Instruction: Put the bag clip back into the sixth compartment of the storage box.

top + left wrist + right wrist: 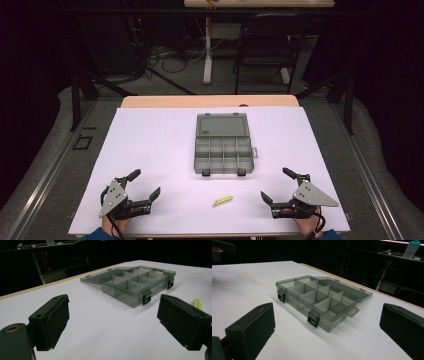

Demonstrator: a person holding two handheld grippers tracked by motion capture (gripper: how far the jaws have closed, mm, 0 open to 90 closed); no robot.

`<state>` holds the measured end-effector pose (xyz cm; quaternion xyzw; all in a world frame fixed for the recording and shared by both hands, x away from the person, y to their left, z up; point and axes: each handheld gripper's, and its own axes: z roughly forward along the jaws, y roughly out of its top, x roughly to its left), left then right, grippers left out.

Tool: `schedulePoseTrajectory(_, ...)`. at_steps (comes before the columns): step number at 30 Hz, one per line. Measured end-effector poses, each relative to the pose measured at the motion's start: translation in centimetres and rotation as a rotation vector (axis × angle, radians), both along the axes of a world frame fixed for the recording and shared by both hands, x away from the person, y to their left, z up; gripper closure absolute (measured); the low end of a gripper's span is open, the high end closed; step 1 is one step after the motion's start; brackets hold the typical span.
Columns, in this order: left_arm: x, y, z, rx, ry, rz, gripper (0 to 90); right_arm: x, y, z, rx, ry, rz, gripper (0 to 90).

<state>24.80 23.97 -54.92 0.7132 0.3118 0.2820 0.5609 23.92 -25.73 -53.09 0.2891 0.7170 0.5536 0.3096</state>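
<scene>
High view, 1 organizer box, 1 yellow stick, 2 claws spread.

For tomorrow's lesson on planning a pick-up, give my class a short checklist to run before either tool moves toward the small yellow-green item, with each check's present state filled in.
1. Organizer box lid open and lying flat behind it: ok.
2. Compartments free to receive something: ok; those visible in both gripper views look empty.
3. Yellow-green item lying free on the white table, apart from the box: ok.
4. Left tool open and holding nothing: ok.
5. Right tool open and holding nothing: ok.
6. What the item is, and whether it fits a compartment: cannot tell, too small in the high view and cut off at the edge of the left gripper view.
</scene>
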Motion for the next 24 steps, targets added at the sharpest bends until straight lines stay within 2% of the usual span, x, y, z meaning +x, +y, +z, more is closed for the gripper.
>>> schedulePoseTrajectory(3, 0.0, -0.1, 0.0, -0.001, 0.003, -0.002, 10.7, 0.0, 0.0, 0.0, -0.004, -0.001, 0.004, 0.0)
schedulePoseTrajectory(5, 0.0, -0.2, 0.1, 0.009, 0.004, -0.004, 10.7, 0.0, 0.0, 0.0, -0.003, -0.001, 0.006, 0.0)
schedulePoseTrajectory(6, 0.1, -0.3, 0.2, 0.020, 0.015, -0.021, 10.7, 0.0, 0.0, 0.0, -0.006, 0.000, 0.002, 0.0)
schedulePoseTrajectory(9, 0.2, -0.4, 0.3, 0.026, 0.014, -0.019, 10.7, 0.1, 0.0, 0.0, -0.004, -0.001, -0.001, 0.0)
schedulePoseTrajectory(12, 0.4, -0.4, 0.5, 0.031, 0.027, -0.023, 10.7, 0.1, 0.0, 0.0, -0.003, -0.001, -0.002, 0.0)
schedulePoseTrajectory(14, 0.5, -0.6, 0.8, 0.050, 0.044, -0.021, 10.7, 0.1, 0.0, 0.0, -0.008, 0.001, -0.001, 0.0)
schedulePoseTrajectory(17, 0.8, -0.8, 1.0, 0.049, 0.069, -0.031, 10.1, 0.1, 0.0, -0.1, -0.005, -0.001, 0.000, 0.0)
schedulePoseTrajectory(24, 0.9, -1.5, 1.4, 0.087, 0.050, -0.030, 10.2, 0.1, 0.0, 0.0, -0.009, 0.004, 0.002, 0.0)
